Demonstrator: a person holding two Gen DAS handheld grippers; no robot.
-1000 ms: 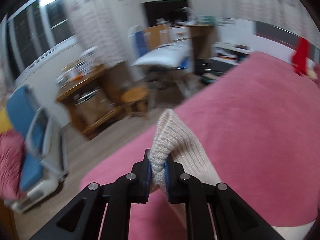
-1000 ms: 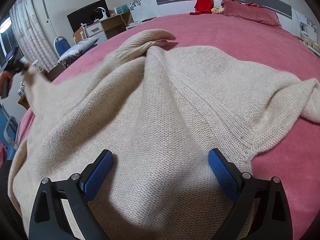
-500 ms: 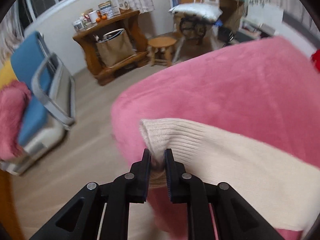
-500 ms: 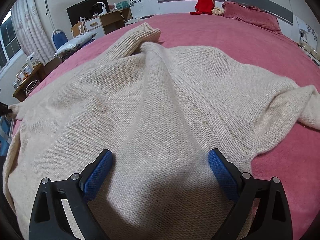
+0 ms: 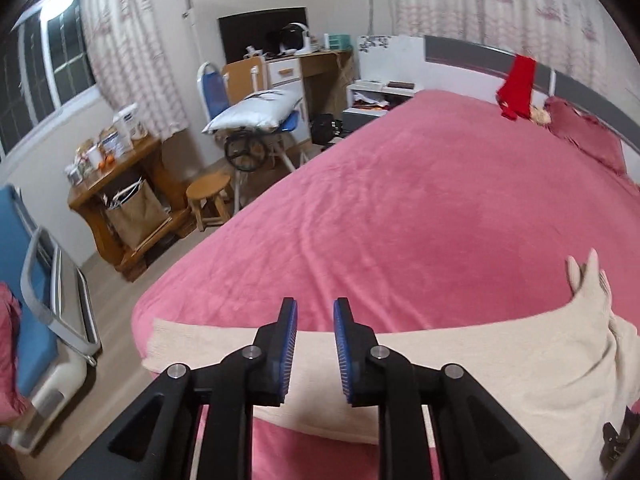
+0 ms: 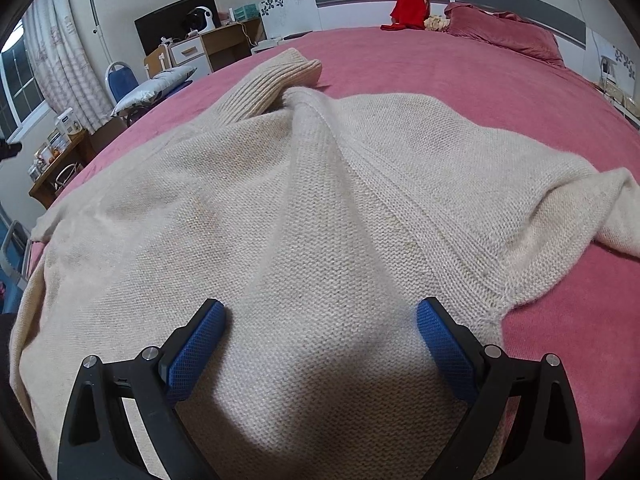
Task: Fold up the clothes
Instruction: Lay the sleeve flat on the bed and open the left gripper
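I see the cream knitted sweater spread flat across the pink plush bedspread, its ribbed collar at twelve o'clock. My right gripper hovers over the hem, jaws wide apart, nothing between them. My left gripper has its jaws opening, empty, with the sweater's outstretched sleeve lying beneath, its cuff at nine o'clock near the bed's edge.

A cream knitted sweater is lying spread out, slightly rumpled, across the near part of the pink bed. One ribbed sleeve is stretching left to the bed's near-left edge; another ribbed cuff is lying folded at the far side.
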